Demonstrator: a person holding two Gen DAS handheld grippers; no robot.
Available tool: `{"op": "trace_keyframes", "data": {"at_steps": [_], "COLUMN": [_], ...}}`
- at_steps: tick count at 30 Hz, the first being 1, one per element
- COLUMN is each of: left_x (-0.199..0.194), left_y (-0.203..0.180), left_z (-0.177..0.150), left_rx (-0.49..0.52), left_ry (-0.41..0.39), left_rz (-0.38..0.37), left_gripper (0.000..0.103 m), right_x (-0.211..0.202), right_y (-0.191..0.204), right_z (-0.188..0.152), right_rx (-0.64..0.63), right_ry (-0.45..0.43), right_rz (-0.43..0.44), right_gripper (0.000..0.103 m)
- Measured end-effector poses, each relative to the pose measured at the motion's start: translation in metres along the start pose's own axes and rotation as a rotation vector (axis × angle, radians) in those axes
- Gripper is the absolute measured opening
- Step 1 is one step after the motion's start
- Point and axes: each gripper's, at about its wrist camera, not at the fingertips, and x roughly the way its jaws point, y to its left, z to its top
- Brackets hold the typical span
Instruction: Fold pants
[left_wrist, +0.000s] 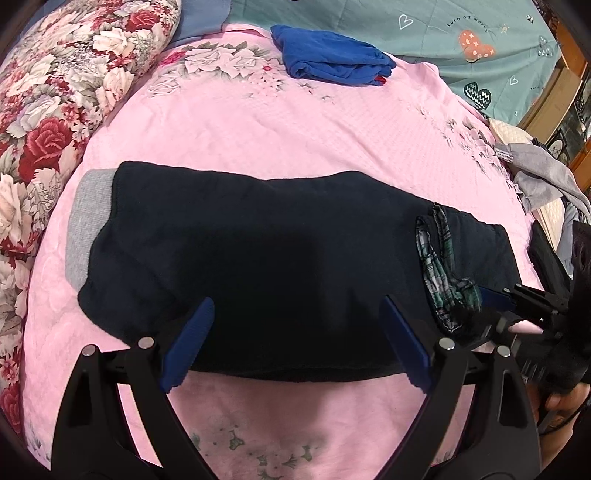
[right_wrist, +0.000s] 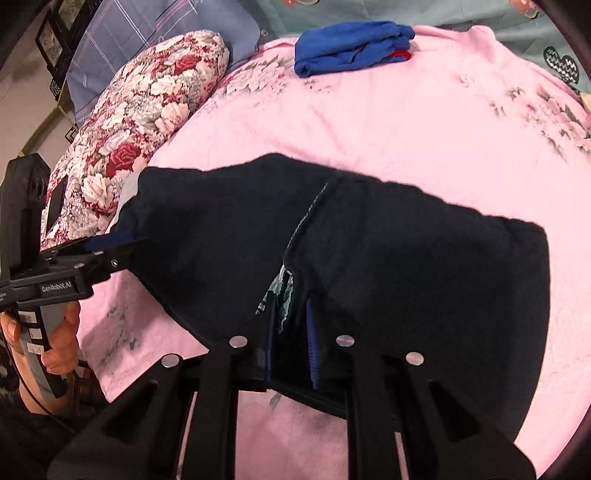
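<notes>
Left gripper (left_wrist: 295, 314) wide over pants (left_wrist: 258, 266), right gripper (right_wrist: 290, 321) pinching pants

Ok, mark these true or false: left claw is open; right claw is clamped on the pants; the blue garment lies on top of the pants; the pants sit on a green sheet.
1. True: the left claw is open above the dark pants.
2. True: the right claw is shut on the pants near the plaid lining.
3. False: the blue garment lies apart, farther back.
4. False: they lie on a pink blanket.
</notes>
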Motion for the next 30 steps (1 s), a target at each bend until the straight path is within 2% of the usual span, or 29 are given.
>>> {"op": "trace_keyframes", "data": {"at_steps": [1, 2, 3, 6, 7, 8, 11, 13, 16, 18, 19, 21, 22, 23, 24, 26, 28, 30], "left_x": [0.001, 0.003, 0.005, 0.012, 0.014, 0.015, 0.014, 0.012, 0.011, 0.013, 0.014, 0.017, 0.018, 0.019, 0.021, 0.026, 0.032, 0.041], "left_y": [-0.001, -0.003, -0.005, -0.017, -0.022, -0.027, -0.033, -0.031, -0.018, -0.008, -0.005, -0.007, -0.010, -0.014, -0.022, -0.036, -0.054, -0.070], "left_z": [0.000, 0.001, 0.003, 0.012, 0.014, 0.017, 0.025, 0.028, 0.031, 0.033, 0.034, 0.035, 0.036, 0.038, 0.040, 0.042, 0.045, 0.047], "left_rx": [0.002, 0.003, 0.004, 0.025, 0.034, 0.044, 0.034, 0.017, -0.050, -0.098, -0.112, -0.115, -0.104, -0.085, -0.058, -0.013, 0.030, 0.052], "left_ry": [0.002, 0.006, 0.012, 0.035, 0.039, 0.043, 0.030, 0.015, 0.006, 0.009, 0.016, 0.027, 0.029, 0.031, 0.033, 0.033, 0.041, 0.061], "left_rz": [-0.003, -0.006, -0.011, -0.034, -0.041, -0.052, -0.068, -0.060, -0.044, -0.026, -0.011, -0.008, -0.012, -0.012, -0.008, -0.015, -0.039, -0.062], "left_gripper": [0.092, 0.092, 0.092, 0.092, 0.092, 0.092, 0.092, 0.092, 0.092, 0.092, 0.092, 0.092, 0.092, 0.092, 0.092, 0.092, 0.092, 0.092], "right_x": [0.002, 0.007, 0.010, 0.015, 0.014, 0.010, -0.008, -0.033, -0.053, -0.035, -0.018, 0.017, 0.023, 0.020, 0.015, 0.001, -0.014, -0.032], "right_y": [0.003, 0.010, 0.018, 0.026, 0.025, 0.019, 0.001, -0.004, -0.010, -0.010, -0.008, -0.001, 0.000, 0.000, 0.000, -0.005, -0.013, -0.024], "right_z": [0.000, 0.000, -0.002, -0.006, -0.006, -0.004, 0.000, 0.003, 0.007, 0.008, 0.007, 0.003, 0.002, 0.003, 0.004, 0.004, 0.004, 0.004], "right_rx": [-0.015, -0.052, -0.104, -0.157, -0.152, -0.124, -0.034, -0.011, 0.029, 0.052, 0.052, 0.014, 0.003, 0.009, 0.017, 0.022, 0.029, 0.037], "right_ry": [0.010, 0.035, 0.037, 0.040, 0.033, 0.026, -0.038, -0.142, -0.248, -0.200, -0.146, -0.029, -0.029, -0.033, -0.041, -0.051, -0.062, -0.092], "right_rz": [-0.014, -0.044, -0.084, -0.147, -0.139, -0.105, -0.053, -0.037, 0.037, 0.087, 0.089, 0.050, 0.046, 0.083, 0.131, 0.188, 0.210, 0.133], "right_gripper": [0.029, 0.051, 0.053, 0.051, 0.041, 0.019, 0.011, 0.011, 0.011, 0.011, 0.011, 0.019, 0.024, 0.039, 0.045, 0.047, 0.047, 0.047]}}
